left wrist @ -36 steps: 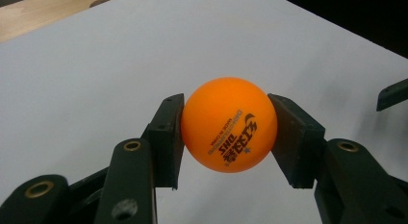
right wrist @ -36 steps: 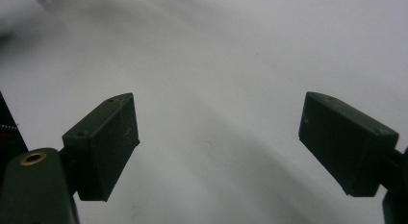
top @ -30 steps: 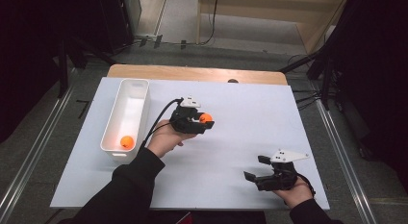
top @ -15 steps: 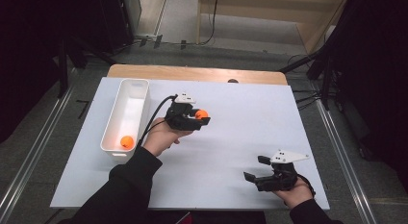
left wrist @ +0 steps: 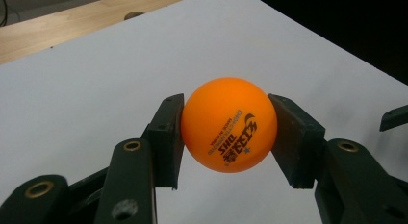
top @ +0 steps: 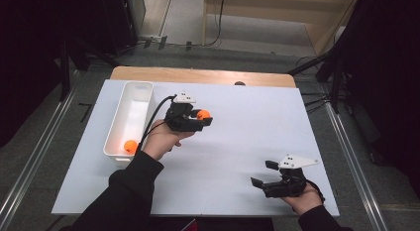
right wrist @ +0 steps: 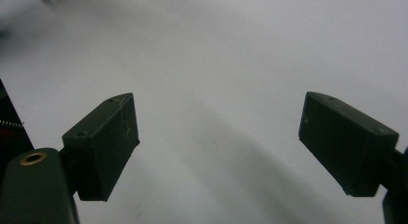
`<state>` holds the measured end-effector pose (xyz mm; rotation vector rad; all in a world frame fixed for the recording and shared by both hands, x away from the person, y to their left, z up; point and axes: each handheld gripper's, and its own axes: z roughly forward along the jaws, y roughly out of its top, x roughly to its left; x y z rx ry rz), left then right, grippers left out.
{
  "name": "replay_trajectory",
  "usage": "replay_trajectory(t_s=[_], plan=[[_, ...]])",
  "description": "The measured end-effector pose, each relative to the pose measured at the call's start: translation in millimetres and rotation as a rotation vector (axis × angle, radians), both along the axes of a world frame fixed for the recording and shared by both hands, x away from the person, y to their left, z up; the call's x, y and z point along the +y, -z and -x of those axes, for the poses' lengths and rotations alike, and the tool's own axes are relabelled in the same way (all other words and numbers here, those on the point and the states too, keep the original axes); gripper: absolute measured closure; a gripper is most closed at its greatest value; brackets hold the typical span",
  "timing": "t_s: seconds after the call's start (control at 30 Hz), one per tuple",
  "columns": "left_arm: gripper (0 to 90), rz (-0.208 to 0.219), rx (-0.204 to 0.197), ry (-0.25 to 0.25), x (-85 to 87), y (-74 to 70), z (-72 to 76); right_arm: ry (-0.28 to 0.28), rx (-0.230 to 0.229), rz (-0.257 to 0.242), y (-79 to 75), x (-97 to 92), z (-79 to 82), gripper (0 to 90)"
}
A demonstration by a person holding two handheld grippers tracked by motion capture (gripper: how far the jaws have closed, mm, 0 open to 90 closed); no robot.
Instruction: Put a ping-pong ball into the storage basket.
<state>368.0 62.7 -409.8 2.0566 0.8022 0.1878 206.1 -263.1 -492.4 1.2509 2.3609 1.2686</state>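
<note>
The right tool (top: pixel 267 175) is nearest, down at about five o'clock on the white bench (top: pixel 247 142). A hand (top: pixel 303 196) holds it low over the bench. Its two black jaws are spread wide apart. In the right gripper view the two pads (right wrist: pixel 103 144) have bare white bench between them and pinch nothing. A grey three-cornered plate sits on top of this tool.

A bit farther off, near the middle of the bench and toward ten o'clock from the right tool, is the left tool (top: pixel 204 117). A hand (top: pixel 161 139) in a black sleeve (top: pixel 121 196) holds it. A black cable runs from the tool back over the hand. This tool is pinching an orange ball (top: pixel 203 114). In the left gripper view the ball (left wrist: pixel 228 124) sits right between the two black pads (left wrist: pixel 168 135), one pad touching each side. The ball has dark letters and a small star on it. The white bench lies under it, and I cannot tell if the ball touches the bench.

At nine o'clock from that ball is a long white tray (top: pixel 143 87). It lies just beside the left hand. Another orange ball (top: pixel 130 145) rests in the near end of the tray.

Farthest away, at twelve o'clock, a strip of brown wood (top: pixel 198 75) shows past the white top. Beyond it is the grey floor (top: pixel 237 52).
</note>
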Motion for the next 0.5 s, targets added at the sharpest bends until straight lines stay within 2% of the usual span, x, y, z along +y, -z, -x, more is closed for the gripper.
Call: replay_trajectory(t_s=[0.5], plan=[[50.4,0.012,0.014,-0.020,13.0,-8.8,-3.1,-0.003,0.006,0.003,0.9,0.7,-0.5,12.3]])
